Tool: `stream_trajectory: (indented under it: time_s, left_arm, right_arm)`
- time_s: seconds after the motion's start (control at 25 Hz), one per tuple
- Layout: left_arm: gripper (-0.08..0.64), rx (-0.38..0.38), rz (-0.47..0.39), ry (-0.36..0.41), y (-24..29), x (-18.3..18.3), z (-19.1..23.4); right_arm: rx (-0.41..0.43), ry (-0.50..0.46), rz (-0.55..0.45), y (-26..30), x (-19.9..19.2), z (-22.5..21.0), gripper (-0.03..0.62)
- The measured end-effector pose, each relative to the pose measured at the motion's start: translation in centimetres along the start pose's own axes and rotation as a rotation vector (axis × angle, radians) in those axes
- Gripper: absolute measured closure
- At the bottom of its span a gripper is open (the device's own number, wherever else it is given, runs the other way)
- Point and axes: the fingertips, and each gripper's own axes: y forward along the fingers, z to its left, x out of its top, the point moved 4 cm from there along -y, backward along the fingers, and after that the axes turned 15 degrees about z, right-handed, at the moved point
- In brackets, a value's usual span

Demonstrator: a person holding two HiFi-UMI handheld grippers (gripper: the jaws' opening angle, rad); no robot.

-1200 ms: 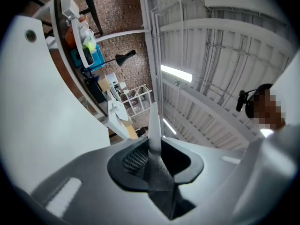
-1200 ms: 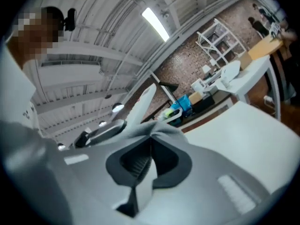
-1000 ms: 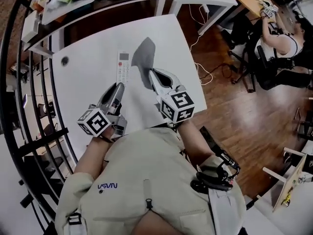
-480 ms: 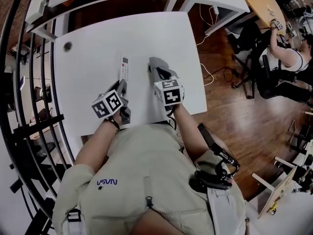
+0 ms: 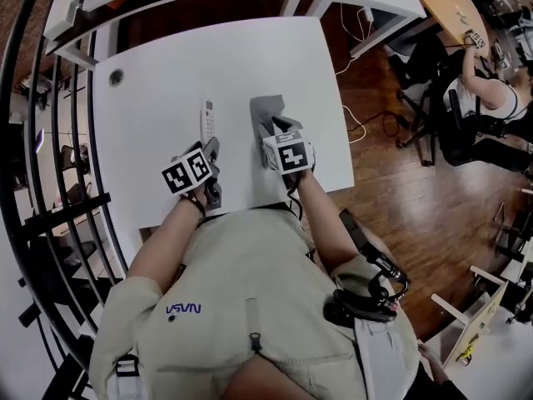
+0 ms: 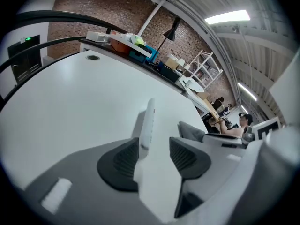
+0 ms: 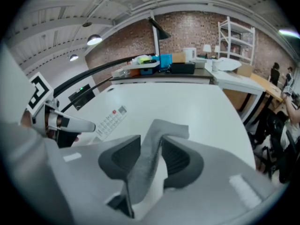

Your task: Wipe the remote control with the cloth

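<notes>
Item 1: slim white plastic remote control, lying on white table, between left gripper's opening jaws, unclamped. Likely rigid, light, slippery; best gripped across its long edges.
Item 2: soft grey cloth, limp, between right gripper's opening jaws, not pinched.
Button print illegible; beige shirt reads NASA, upside down.

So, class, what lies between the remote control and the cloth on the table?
Nothing: only bare white table separates the remote control and cloth, seen in the head view.
</notes>
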Motion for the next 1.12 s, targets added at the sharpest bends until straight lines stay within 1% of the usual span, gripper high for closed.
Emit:
stream_trajectory:
  time_s: [0.08, 0.12, 0.16, 0.2, 0.24, 0.32, 0.36, 0.4, 0.48, 0.52, 0.6, 0.72, 0.84, 1.0, 1.12]
  left_arm:
    - [0.351, 0.0, -0.035, 0.074, -1.7, 0.0, -0.4]
    - [0.38, 0.01, -0.079, 0.129, -2.9, 0.3, -0.8]
    - [0.44, 0.028, -0.142, 0.197, -4.3, 0.8, -1.4]
    - [0.525, 0.052, -0.222, 0.278, -6.0, 1.4, -2.3]
    - [0.554, 0.076, -0.311, 0.372, -7.9, 2.2, -3.4]
    - [0.555, 0.113, -0.489, 0.568, -11.7, 3.3, -6.0]
    - [0.555, 0.119, -0.569, 0.644, -13.4, 3.7, -7.3]
    - [0.555, 0.115, -0.642, 0.691, -15.0, 4.0, -8.6]
    - [0.555, 0.098, -0.761, 0.726, -17.6, 4.5, -10.4]
    - [0.555, 0.091, -0.798, 0.735, -18.5, 4.6, -10.8]
    - [0.555, 0.082, -0.835, 0.747, -19.6, 4.3, -10.9]
    - [0.555, 0.061, -0.837, 0.744, -20.3, 3.4, -10.1]
    - [0.555, 0.039, -0.814, 0.75, -20.6, 2.6, -9.3]
    - [0.555, 0.015, -0.823, 0.769, -21.1, 1.8, -9.7]
    - [0.555, 0.027, -0.827, 0.765, -21.6, 1.0, -10.0]
  right_arm:
    - [-0.016, 0.041, -0.101, -2.7, 1.0, 0.0, 0.449]
    - [-0.034, 0.059, -0.165, -4.2, 1.6, -0.1, 0.449]
    - [-0.057, 0.076, -0.235, -5.9, 2.3, -0.1, 0.466]
    - [-0.082, 0.089, -0.31, -7.6, 2.9, -0.2, 0.518]
    - [-0.104, 0.096, -0.386, -9.4, 3.5, -0.1, 0.585]
    - [-0.132, 0.09, -0.526, -12.8, 4.6, 0.4, 0.588]
    - [-0.145, 0.084, -0.585, -14.3, 5.0, 0.7, 0.588]
    - [-0.159, 0.081, -0.634, -15.7, 5.2, 1.1, 0.589]
    - [-0.184, 0.08, -0.716, -17.8, 5.4, 2.0, 0.589]
    - [-0.194, 0.078, -0.75, -18.6, 5.3, 2.6, 0.589]
    - [-0.206, 0.074, -0.802, -19.9, 4.8, 4.1, 0.591]
    - [-0.224, 0.075, -0.83, -21.0, 3.8, 6.5, 0.592]
    - [-0.24, 0.084, -0.826, -21.0, 2.7, 8.1, 0.592]
    - [-0.251, 0.1, -0.817, -21.3, 1.3, 8.7, 0.592]
    - [-0.242, 0.09, -0.82, -21.9, 0.4, 8.9, 0.592]
